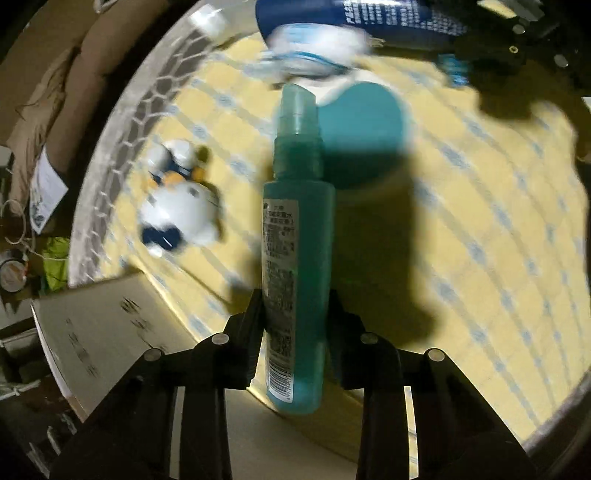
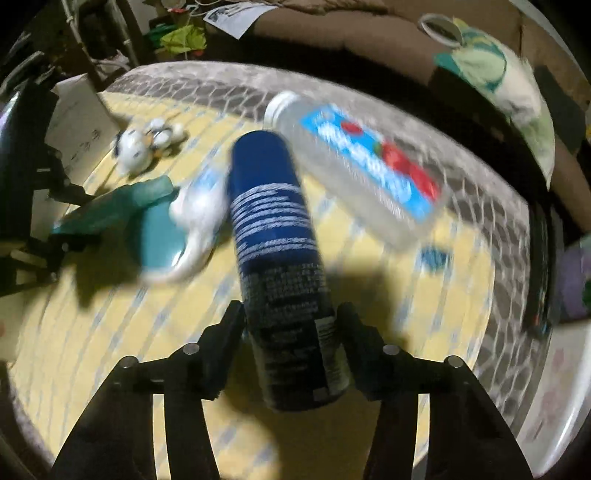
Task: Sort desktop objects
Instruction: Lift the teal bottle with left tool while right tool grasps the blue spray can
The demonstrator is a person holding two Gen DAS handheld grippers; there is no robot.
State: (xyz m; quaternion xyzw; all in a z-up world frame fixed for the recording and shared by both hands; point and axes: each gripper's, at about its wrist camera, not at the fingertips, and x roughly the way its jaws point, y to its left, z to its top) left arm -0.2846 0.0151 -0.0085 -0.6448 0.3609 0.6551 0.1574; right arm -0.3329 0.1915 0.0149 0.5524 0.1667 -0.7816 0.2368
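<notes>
A teal spray bottle (image 1: 295,229) with a white label stands between the black fingers of my left gripper (image 1: 297,325), which is shut on its lower body; its nozzle points away from me. It also shows at the left of the right wrist view, teal spray bottle (image 2: 110,210). My right gripper (image 2: 291,325) is shut on a dark blue can (image 2: 277,240) with white print, held above the yellow checked tablecloth (image 2: 92,332). The blue can (image 1: 351,14) lies at the top edge of the left wrist view.
On the cloth lie a duck toy (image 1: 177,206), a round teal lid (image 1: 364,133), a white crumpled item (image 2: 199,210), a clear bottle with a blue label (image 2: 362,166) and a small blue piece (image 2: 436,256). A white box (image 1: 107,332) stands at the table's edge.
</notes>
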